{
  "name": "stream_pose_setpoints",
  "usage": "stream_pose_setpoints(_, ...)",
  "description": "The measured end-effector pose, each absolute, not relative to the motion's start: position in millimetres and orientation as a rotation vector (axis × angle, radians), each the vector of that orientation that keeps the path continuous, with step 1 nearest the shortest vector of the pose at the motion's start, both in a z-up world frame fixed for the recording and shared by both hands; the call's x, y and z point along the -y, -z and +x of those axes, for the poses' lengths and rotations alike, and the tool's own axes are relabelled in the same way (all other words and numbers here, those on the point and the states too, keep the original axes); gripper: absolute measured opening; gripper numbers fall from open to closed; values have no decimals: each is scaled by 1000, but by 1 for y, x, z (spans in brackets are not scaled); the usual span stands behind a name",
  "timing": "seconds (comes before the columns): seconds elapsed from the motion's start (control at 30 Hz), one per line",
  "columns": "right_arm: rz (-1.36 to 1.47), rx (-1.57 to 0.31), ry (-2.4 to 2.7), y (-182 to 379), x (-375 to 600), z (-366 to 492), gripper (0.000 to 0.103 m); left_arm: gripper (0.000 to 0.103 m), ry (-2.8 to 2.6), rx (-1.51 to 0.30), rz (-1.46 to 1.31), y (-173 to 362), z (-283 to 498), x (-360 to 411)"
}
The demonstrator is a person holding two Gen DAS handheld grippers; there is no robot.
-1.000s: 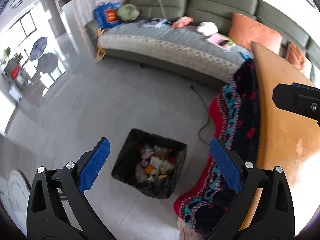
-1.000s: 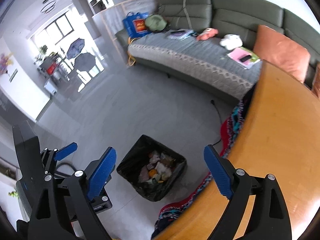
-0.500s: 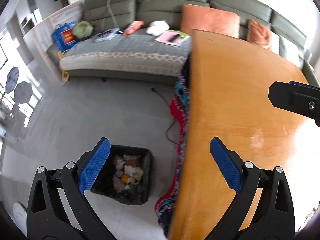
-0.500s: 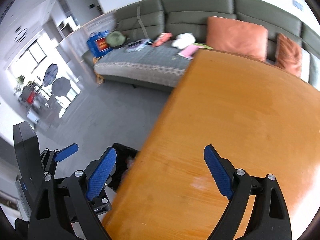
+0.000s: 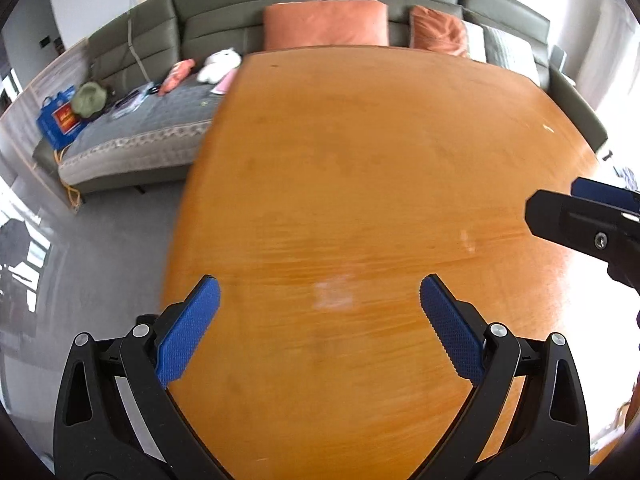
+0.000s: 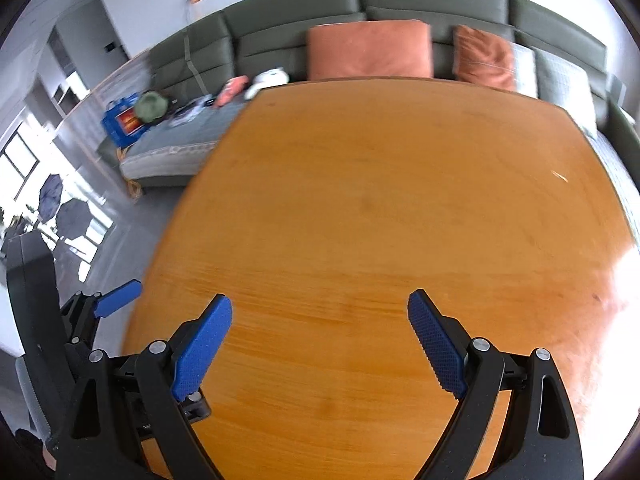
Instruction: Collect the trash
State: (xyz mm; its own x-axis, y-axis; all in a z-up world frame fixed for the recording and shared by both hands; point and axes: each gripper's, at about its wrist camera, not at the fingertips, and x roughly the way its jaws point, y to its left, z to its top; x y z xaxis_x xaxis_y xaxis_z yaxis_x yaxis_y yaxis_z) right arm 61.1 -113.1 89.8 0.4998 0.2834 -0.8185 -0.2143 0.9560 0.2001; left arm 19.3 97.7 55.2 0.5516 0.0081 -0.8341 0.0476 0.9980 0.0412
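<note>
Both views look down on a bare orange wooden table (image 5: 360,160), which also fills the right wrist view (image 6: 380,200). My left gripper (image 5: 319,296) is open and empty above the table's near left part. My right gripper (image 6: 320,312) is open and empty above the table. The right gripper's black body shows at the right edge of the left wrist view (image 5: 588,224). The left gripper shows at the left edge of the right wrist view (image 6: 100,312). No trash and no bin are in view. A tiny pale speck (image 6: 560,176) lies far right on the table.
A grey-green sofa (image 5: 160,128) stands behind the table with orange cushions (image 5: 324,24), a white soft toy (image 5: 220,64), a green hat (image 5: 90,98) and a blue bag (image 5: 56,120). Grey tiled floor (image 5: 100,240) lies left of the table.
Both grippers have swung right, from over the floor and the black trash bin to over the table. The bin and the patterned cloth have left view. Both stay open.
</note>
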Motion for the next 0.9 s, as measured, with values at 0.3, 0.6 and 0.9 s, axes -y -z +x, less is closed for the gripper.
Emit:
stream_pose_setpoints(0.3, 100, -957, -201, -46, 190, 49, 90, 97, 22, -958, 75, -25, 27, -45)
stream_pose_setpoints(0.6, 92, -975, -156, -11, 209, 45, 90, 97, -9, -916, 113, -9, 24, -17)
stream_pose_setpoints(0.9, 4, -946, -121, -5, 202, 42, 92, 97, -23, -912, 100, 1, 29, -18)
